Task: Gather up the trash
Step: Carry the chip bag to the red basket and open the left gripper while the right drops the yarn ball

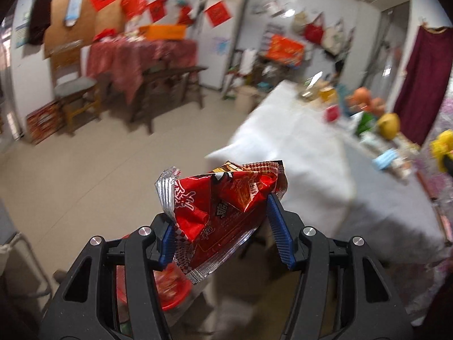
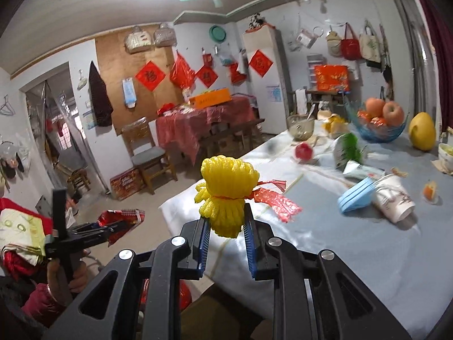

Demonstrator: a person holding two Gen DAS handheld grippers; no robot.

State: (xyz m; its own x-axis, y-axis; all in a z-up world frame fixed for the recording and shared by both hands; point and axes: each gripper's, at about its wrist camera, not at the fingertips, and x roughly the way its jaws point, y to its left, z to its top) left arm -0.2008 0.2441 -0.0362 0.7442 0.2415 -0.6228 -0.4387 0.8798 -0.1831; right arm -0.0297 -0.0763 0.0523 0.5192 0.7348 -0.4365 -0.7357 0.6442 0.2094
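Observation:
My left gripper (image 1: 223,223) is shut on a crumpled red snack wrapper (image 1: 223,212), held over the floor just off the table's corner. The same wrapper (image 2: 121,221) and left gripper (image 2: 104,231) show at the left of the right wrist view, in a person's hand. My right gripper (image 2: 226,221) is shut on a yellow foam net bundle (image 2: 226,187) tied with a red strip (image 2: 277,201), held above the near end of the table. A red bin (image 1: 170,289) with rubbish in it sits on the floor below the left gripper, partly hidden by its fingers.
The cloth-covered table (image 2: 354,240) carries a tipped paper cup (image 2: 393,198), a blue mask (image 2: 356,195), a green-and-white packet (image 2: 348,150), a red apple (image 2: 304,150), a glass bowl (image 2: 300,126), a blue fruit basket (image 2: 379,124) and a yellow pomelo (image 2: 423,131). A chair (image 2: 147,150) stands by the far wall.

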